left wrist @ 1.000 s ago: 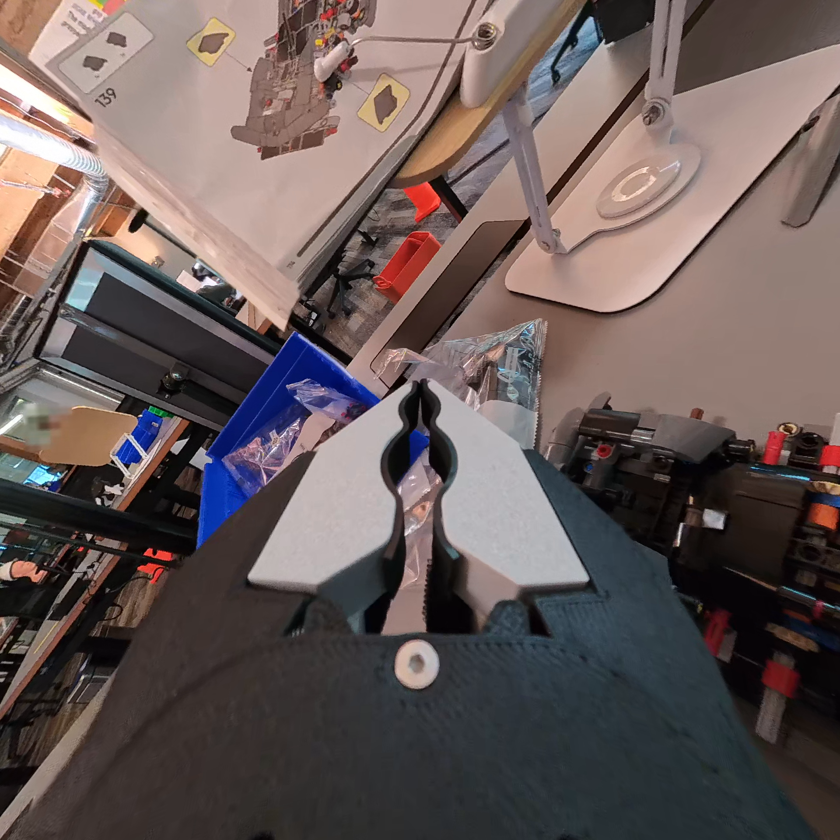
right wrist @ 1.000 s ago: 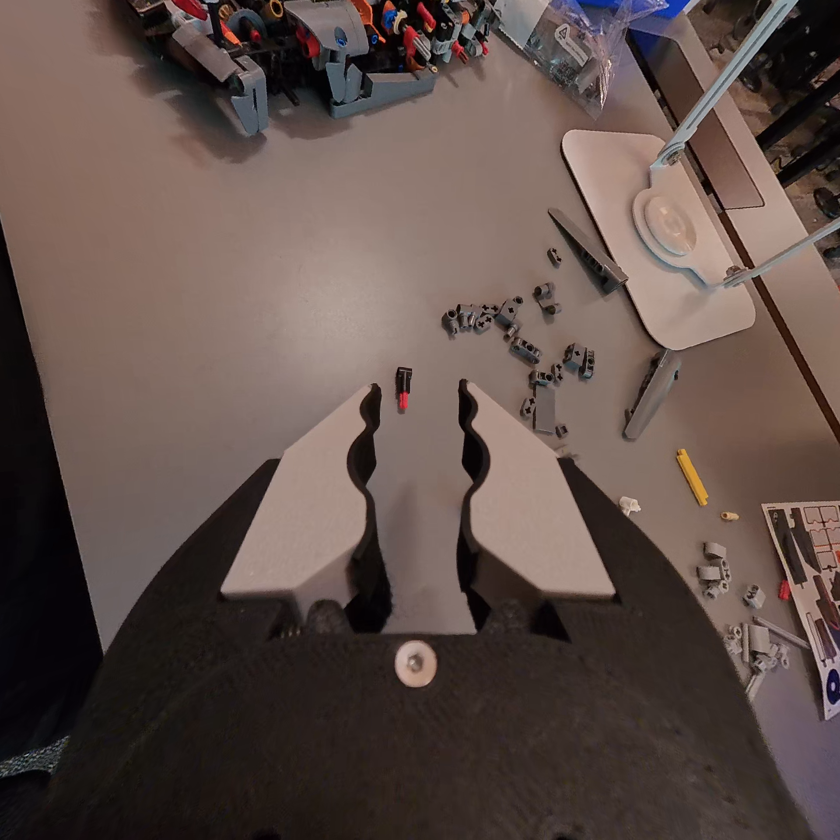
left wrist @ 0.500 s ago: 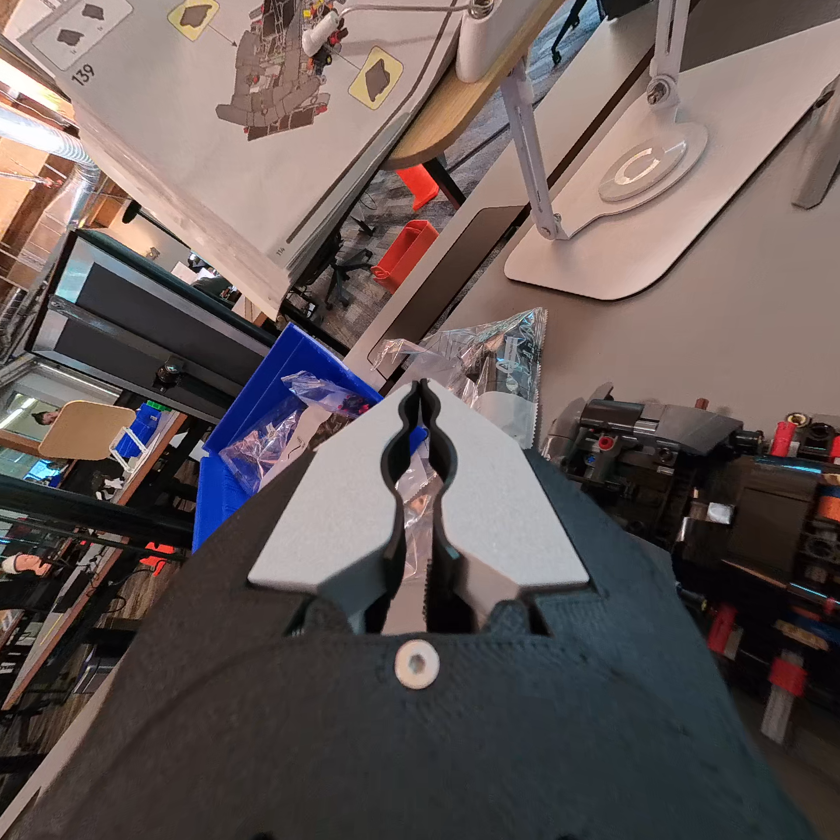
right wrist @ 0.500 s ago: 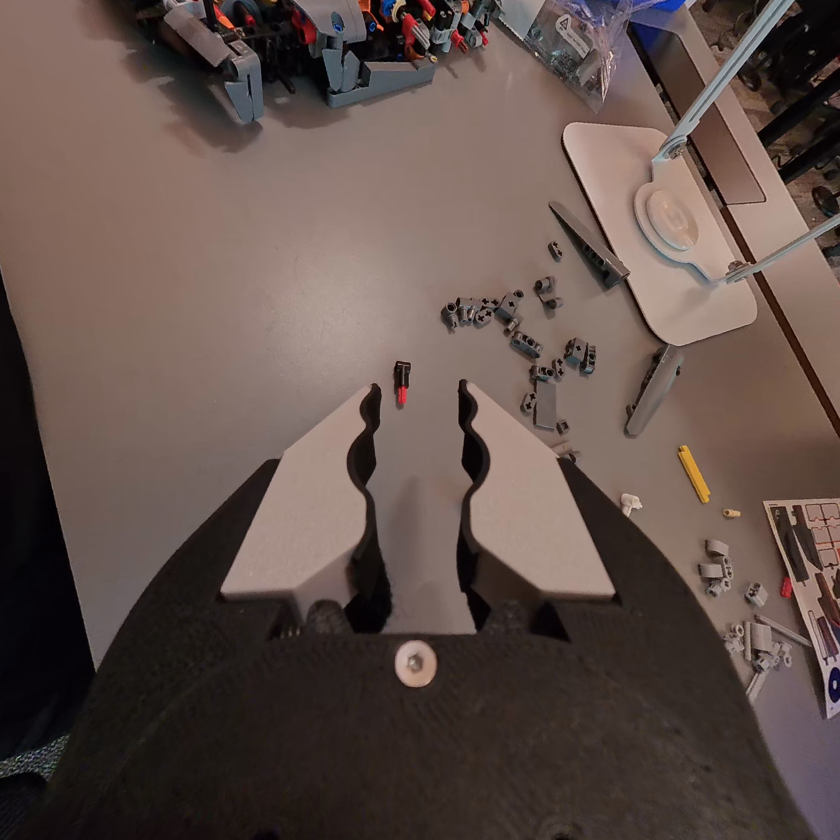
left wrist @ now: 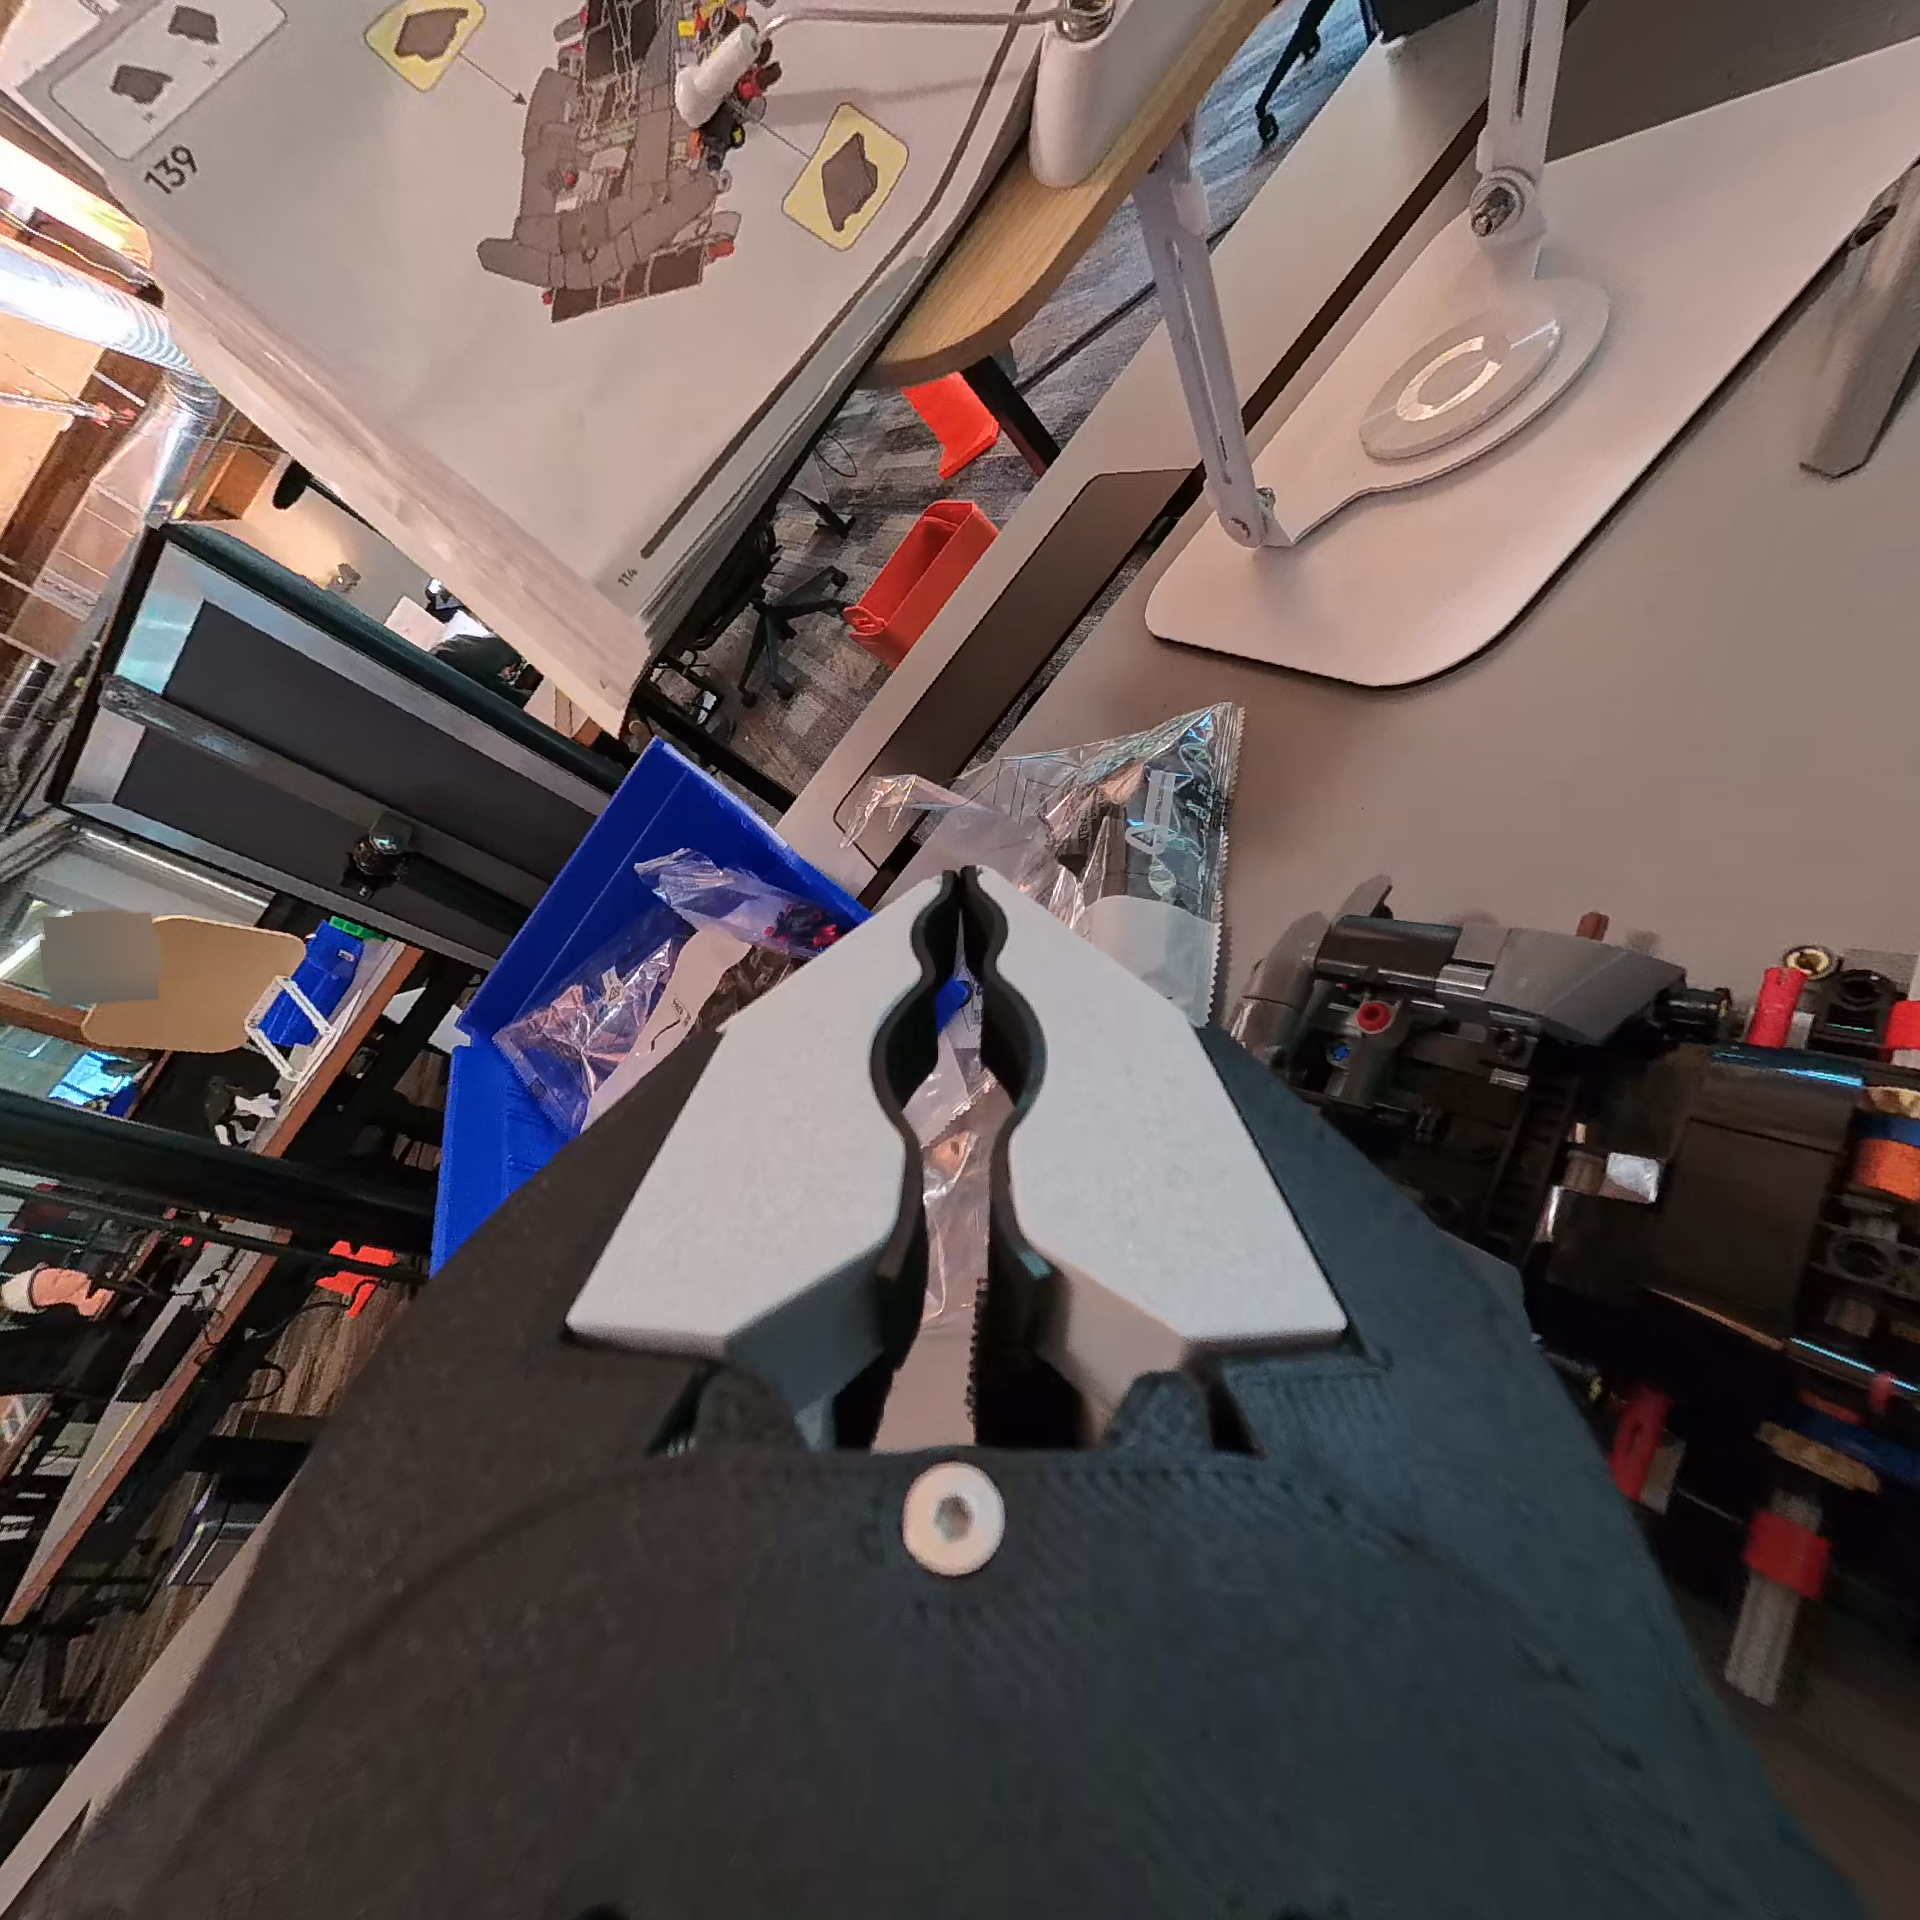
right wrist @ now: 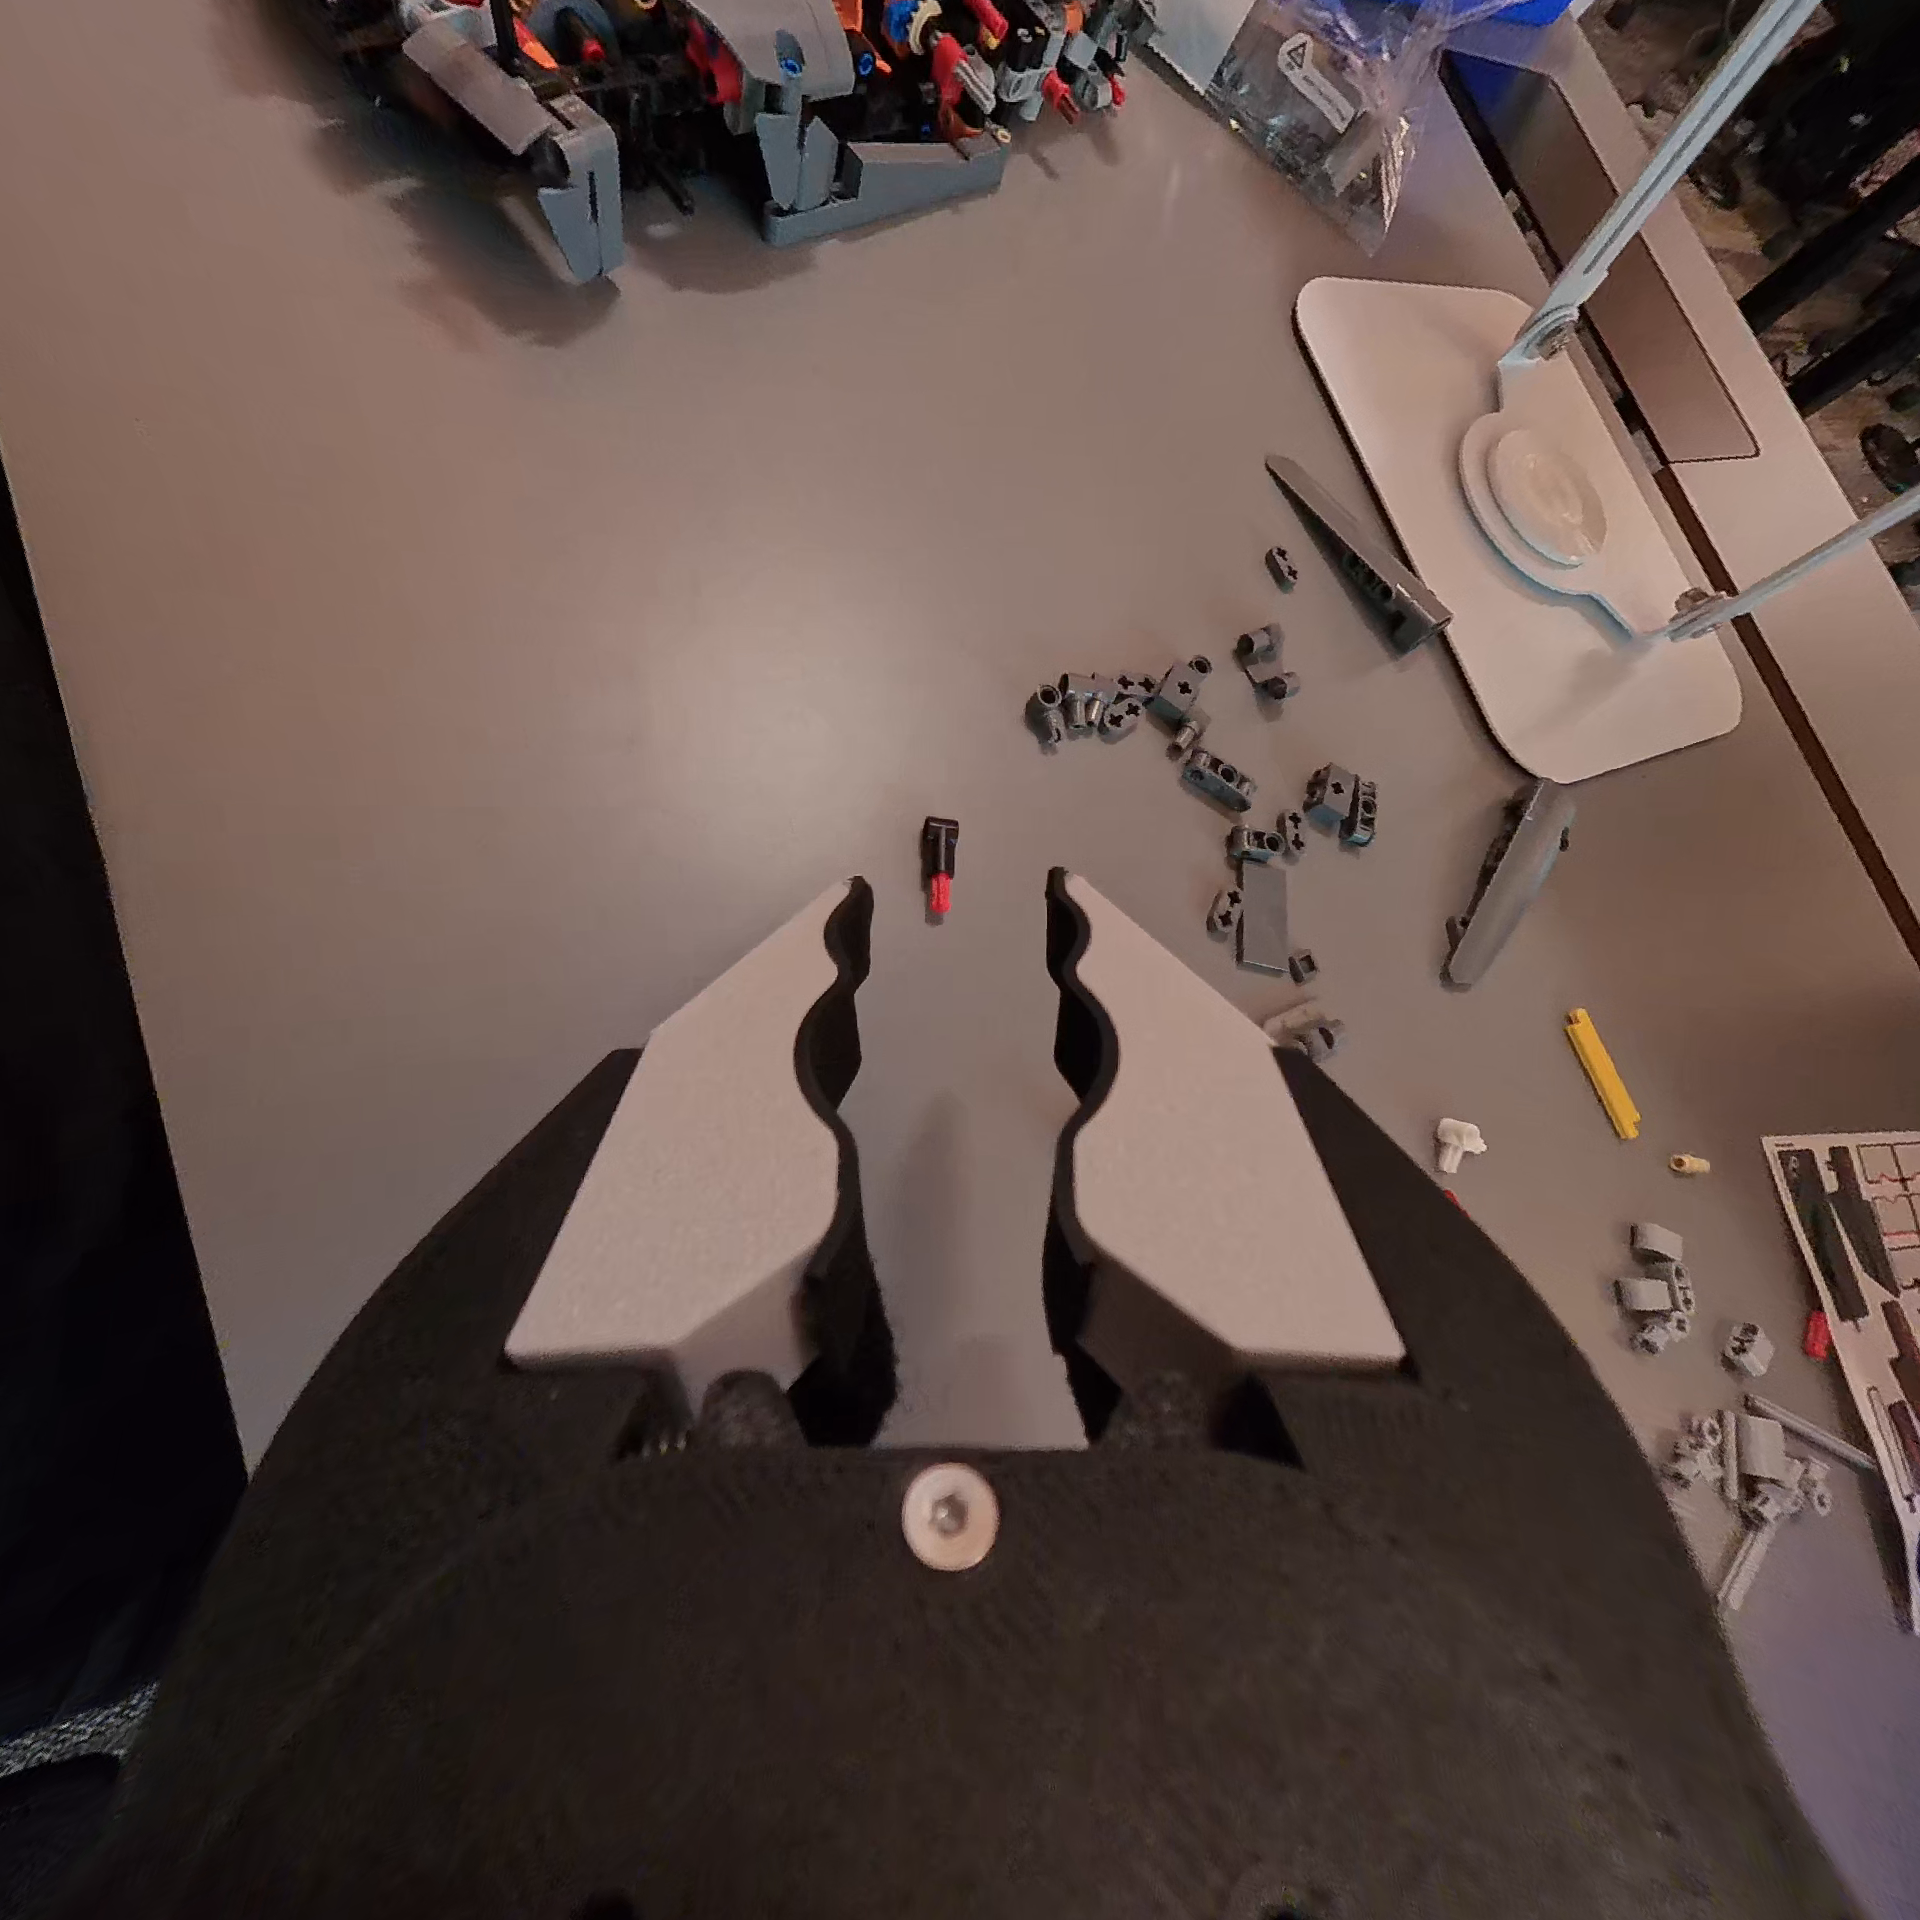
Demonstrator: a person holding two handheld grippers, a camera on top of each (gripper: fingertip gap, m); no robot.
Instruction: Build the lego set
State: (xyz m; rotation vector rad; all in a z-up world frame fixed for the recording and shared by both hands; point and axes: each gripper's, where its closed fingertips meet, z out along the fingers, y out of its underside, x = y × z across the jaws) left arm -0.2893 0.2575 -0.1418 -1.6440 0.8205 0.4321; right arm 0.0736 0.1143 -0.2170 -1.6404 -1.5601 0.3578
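Note:
My left gripper (left wrist: 961, 883) is shut, its fingertips together, raised above the table's far edge. It points at a clear plastic bag (left wrist: 1122, 810) and a blue bin (left wrist: 540, 987) of bagged parts. Clear plastic shows through the gaps between its fingers. A large dark brick model (left wrist: 1558, 1039) stands to its right. My right gripper (right wrist: 956, 883) is open and empty above the grey table (right wrist: 520, 623). A small black-and-red pin (right wrist: 938, 868) lies on the table just ahead of its fingertips, nearer the left finger (right wrist: 821, 935), untouched. The model (right wrist: 727, 104) also shows at the top of the right wrist view.
Several small grey pieces (right wrist: 1195, 727) lie right of the pin, with two long grey panels (right wrist: 1351, 556) (right wrist: 1507, 883). A white lamp base (right wrist: 1507, 499) stands at the right. A yellow piece (right wrist: 1600, 1075) and a sticker sheet (right wrist: 1860, 1278) lie farther right. An open instruction booklet (left wrist: 520, 260) hangs above. My right fingertips sit around 40 centimeters from my left ones. The left gripper is farther from the small black-and-red pin (right wrist: 938, 868), some 40 centimeters, than the right, some 5 centimeters. About 20 centimeters separates my right fingertips from the model (right wrist: 727, 104).
The left gripper has shifted slightly and stays shut. The right gripper has drifted a little over the table; its jaws stay open and the pin stays just ahead of them.

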